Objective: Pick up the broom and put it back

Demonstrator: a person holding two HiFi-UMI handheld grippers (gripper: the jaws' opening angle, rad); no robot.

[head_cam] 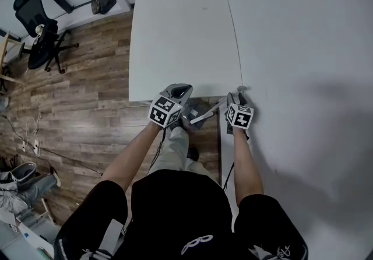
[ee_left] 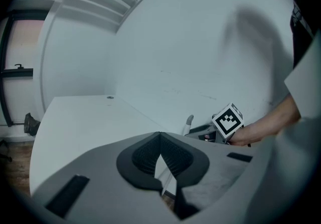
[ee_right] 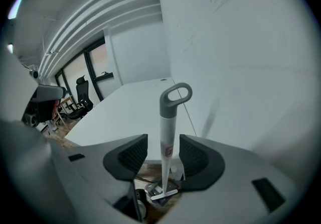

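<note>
Inventory by count:
- Table [head_cam: 180,37]: one, white, far centre.
- Broom [ee_right: 168,127]: one.
- Grippers: two, left gripper [ee_left: 161,170] and right gripper [ee_right: 161,155], each with one marker cube.
- Person: one, near.
- Office chair [head_cam: 35,25]: at least one, far left; exact number unclear.
- Dark bag [head_cam: 103,2]: one, far left on the floor.

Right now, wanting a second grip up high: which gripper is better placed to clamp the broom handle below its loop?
The right gripper: its open jaws straddle the broom handle below the loop; the left gripper is shut on it lower down.
</note>
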